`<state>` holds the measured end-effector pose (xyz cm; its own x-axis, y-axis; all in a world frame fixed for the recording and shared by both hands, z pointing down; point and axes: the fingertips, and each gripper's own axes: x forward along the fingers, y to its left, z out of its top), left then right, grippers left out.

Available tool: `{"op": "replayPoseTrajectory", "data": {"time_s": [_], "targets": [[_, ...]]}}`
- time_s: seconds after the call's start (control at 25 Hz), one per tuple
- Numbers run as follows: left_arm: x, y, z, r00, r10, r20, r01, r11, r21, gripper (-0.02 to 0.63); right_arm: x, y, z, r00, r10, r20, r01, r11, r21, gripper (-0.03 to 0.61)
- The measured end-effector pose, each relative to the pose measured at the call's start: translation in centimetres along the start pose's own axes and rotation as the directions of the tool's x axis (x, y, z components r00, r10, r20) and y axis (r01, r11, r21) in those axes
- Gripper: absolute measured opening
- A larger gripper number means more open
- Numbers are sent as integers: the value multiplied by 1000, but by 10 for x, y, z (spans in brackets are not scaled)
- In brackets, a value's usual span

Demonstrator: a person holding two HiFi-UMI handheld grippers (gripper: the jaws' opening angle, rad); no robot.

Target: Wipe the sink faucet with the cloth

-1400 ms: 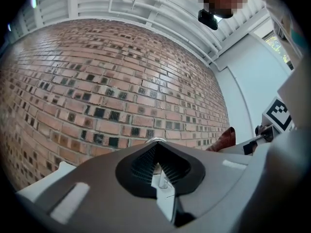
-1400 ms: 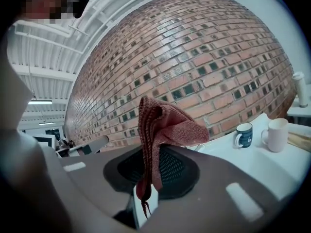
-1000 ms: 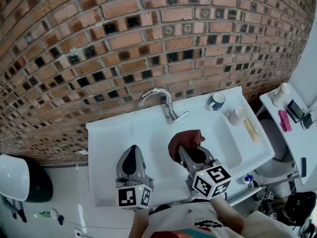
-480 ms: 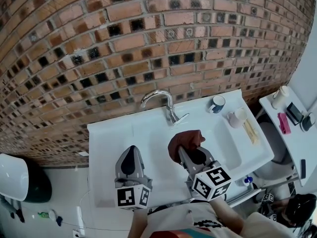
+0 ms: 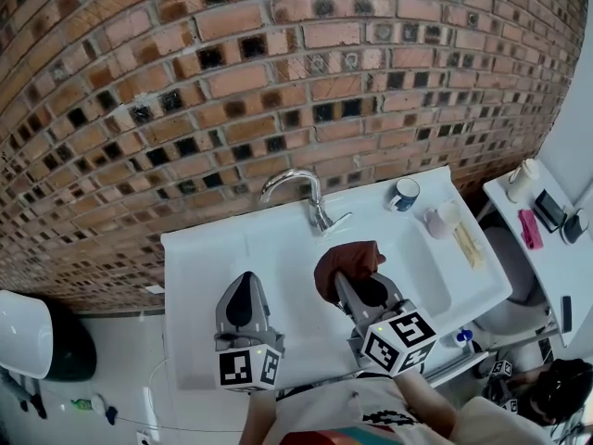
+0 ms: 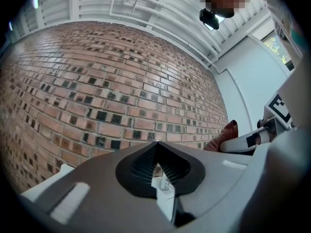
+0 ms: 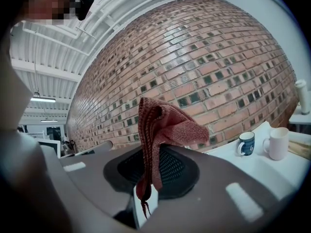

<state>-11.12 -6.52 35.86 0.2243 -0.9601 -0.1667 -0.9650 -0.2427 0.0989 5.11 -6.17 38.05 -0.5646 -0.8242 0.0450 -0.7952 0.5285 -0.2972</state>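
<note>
A chrome faucet (image 5: 303, 193) curves over the white sink (image 5: 204, 258) against the brick wall. My right gripper (image 5: 341, 281) is shut on a reddish-brown cloth (image 5: 345, 265), held over the basin just in front of the faucet. In the right gripper view the cloth (image 7: 160, 130) sticks up from between the closed jaws of the right gripper (image 7: 148, 191). My left gripper (image 5: 243, 297) hovers over the sink's left side, shut with nothing in it. In the left gripper view, that gripper (image 6: 156, 165) has its jaws together, and the cloth (image 6: 224, 135) shows at the right.
A blue mug (image 5: 404, 191) and a pale cup (image 5: 437, 219) stand on the sink's back right; the mug (image 7: 246, 142) and cup (image 7: 276, 142) also show in the right gripper view. A side shelf (image 5: 547, 248) with small items is at the right. A white bin (image 5: 23, 332) sits lower left.
The view has shifted slightly. Both grippers and the cloth stay where they were.
</note>
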Motion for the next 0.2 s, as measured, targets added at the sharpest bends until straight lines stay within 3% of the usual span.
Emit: {"op": "replayPoseTrajectory", "data": {"time_s": [0.2], "targets": [[5,1,-2,1000,-4,0,4,1000,3,5,3,-2,3,1000,2,7,-2,1000,0,44]]}}
